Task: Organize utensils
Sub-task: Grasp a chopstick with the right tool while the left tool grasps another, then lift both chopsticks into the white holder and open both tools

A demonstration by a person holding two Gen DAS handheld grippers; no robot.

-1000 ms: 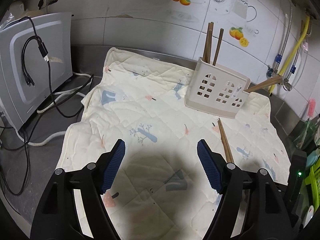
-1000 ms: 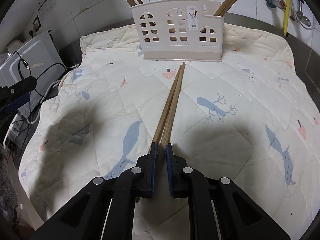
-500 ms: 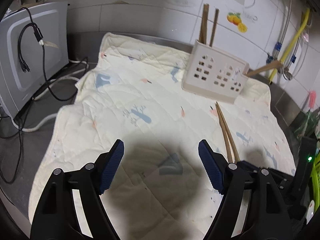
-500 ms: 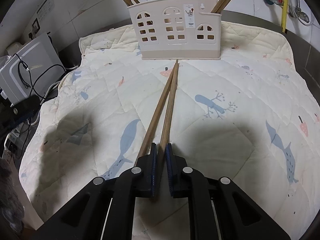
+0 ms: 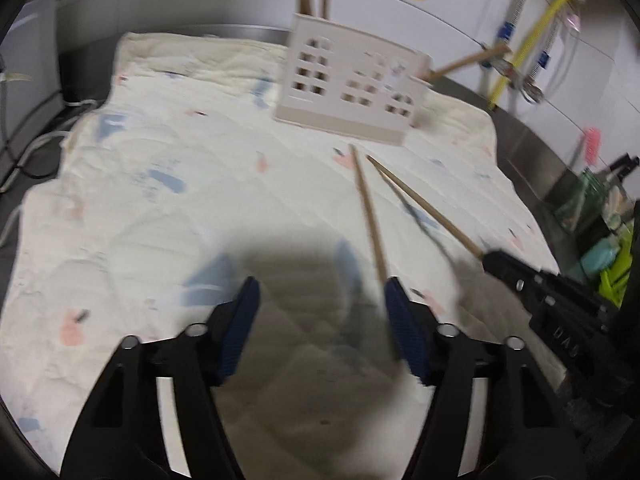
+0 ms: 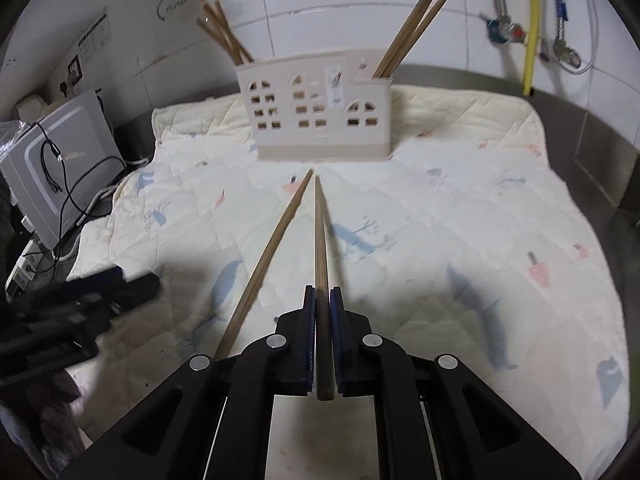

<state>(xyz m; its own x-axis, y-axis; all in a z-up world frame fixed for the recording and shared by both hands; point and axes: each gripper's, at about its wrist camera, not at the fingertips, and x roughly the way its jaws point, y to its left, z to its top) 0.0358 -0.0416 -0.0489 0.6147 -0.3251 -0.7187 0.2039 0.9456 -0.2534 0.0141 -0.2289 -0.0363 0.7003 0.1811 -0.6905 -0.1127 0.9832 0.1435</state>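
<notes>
Chopsticks (image 6: 320,240) have splayed apart; right tongs (image 6: 321,300) clamp one.

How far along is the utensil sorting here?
Done: wooden chopsticks already stand in the beige plastic holder. In hand: the right gripper clamps one loose chopstick. Left: the second chopstick lies beside it; the left gripper is open, empty.
</notes>
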